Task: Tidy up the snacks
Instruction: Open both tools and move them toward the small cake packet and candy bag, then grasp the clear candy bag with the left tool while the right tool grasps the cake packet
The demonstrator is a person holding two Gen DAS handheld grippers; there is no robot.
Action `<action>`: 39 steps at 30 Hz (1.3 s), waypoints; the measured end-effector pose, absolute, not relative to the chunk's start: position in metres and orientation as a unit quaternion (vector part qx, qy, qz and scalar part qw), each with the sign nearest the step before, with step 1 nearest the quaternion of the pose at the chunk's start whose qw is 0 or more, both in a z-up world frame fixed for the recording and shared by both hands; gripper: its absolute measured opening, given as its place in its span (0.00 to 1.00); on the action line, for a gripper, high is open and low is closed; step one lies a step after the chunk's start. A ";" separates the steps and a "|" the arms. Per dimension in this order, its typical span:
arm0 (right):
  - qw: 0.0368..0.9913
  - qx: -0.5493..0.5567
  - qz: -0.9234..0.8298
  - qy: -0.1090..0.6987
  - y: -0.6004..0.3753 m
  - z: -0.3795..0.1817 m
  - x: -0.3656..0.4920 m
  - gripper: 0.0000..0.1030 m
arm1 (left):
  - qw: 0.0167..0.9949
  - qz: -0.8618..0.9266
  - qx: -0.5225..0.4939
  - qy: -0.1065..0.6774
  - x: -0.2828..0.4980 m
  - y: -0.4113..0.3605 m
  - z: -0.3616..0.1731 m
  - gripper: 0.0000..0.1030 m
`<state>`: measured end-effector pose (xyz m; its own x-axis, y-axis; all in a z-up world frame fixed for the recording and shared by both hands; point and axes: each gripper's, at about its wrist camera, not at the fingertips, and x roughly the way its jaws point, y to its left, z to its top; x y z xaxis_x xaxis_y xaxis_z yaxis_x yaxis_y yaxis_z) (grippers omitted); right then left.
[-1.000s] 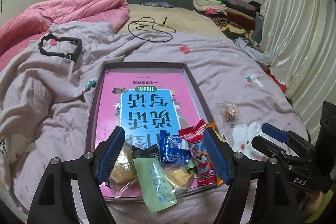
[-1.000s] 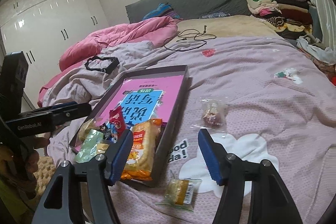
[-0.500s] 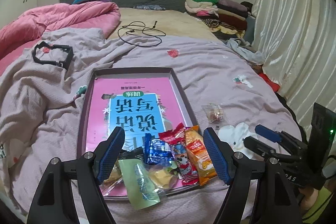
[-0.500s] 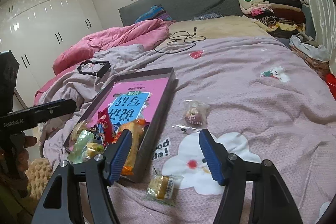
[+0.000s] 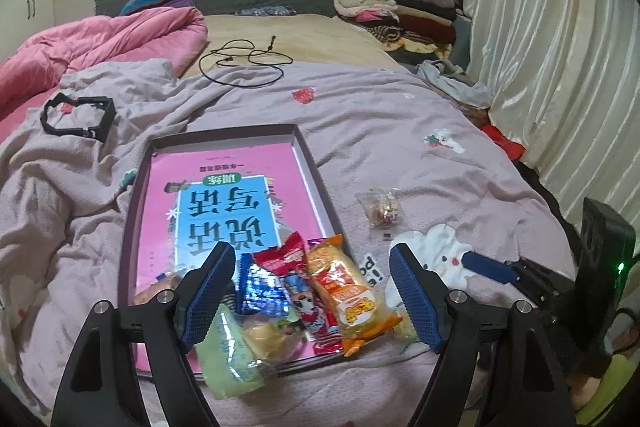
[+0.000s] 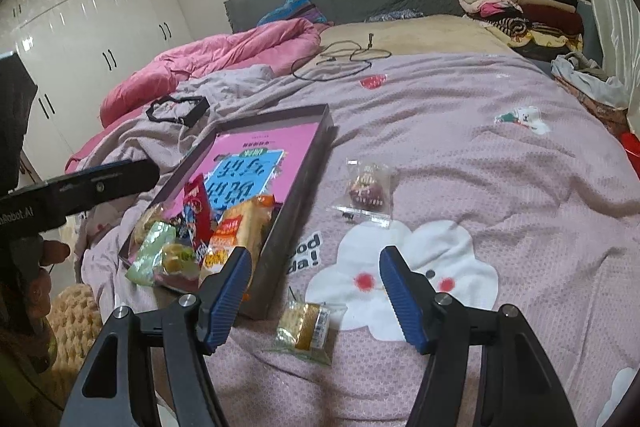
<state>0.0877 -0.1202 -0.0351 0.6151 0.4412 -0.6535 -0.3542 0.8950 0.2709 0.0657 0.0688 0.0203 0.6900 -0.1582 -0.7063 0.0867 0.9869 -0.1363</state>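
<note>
Several snack packets (image 5: 304,303) already lie heaped at the near end of the tray (image 5: 316,179); two more remain on the bed (image 6: 500,179): a cracker pack (image 6: 306,323) and a clear candy bag (image 6: 366,187). Left gripper (image 5: 310,297) is opening, empty; right gripper (image 6: 316,297) open over the cracker pack.

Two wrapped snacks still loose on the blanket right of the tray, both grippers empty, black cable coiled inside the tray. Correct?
Not quite: the black cable lies on the bed well beyond the tray, not inside it, as the left wrist view shows. The rest holds: two wrapped snacks are loose on the blanket, and the left gripper, jaws opening, and right gripper are empty.
</note>
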 end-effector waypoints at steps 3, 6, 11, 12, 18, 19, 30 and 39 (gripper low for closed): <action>0.893 0.055 0.224 0.386 -0.118 -0.040 0.085 0.67 | 0.915 -0.073 -0.048 0.395 0.069 0.061 0.018 0.81; 0.890 0.044 0.225 0.395 -0.112 -0.046 0.084 0.67 | 0.910 -0.078 -0.046 0.404 0.074 0.054 0.014 0.81; 0.882 0.036 0.223 0.414 -0.108 -0.057 0.085 0.67 | 0.906 -0.086 -0.042 0.412 0.083 0.042 0.010 0.81; 0.880 0.033 0.219 0.420 -0.107 -0.060 0.086 0.67 | 0.905 -0.088 -0.043 0.414 0.085 0.040 0.010 0.81; 0.864 0.023 0.217 0.453 -0.101 -0.079 0.089 0.67 | 0.899 -0.095 -0.030 0.427 0.104 0.022 0.004 0.81; 0.863 0.020 0.216 0.456 -0.100 -0.081 0.089 0.67 | 0.897 -0.097 -0.028 0.431 0.109 0.018 0.002 0.81; 0.856 -0.006 0.230 0.463 -0.092 -0.100 0.088 0.36 | 0.864 -0.112 -0.033 0.490 0.177 -0.019 -0.031 0.81; 0.857 0.003 0.233 0.460 -0.101 -0.099 0.089 0.33 | 0.830 -0.086 -0.040 0.550 0.231 -0.034 -0.067 0.49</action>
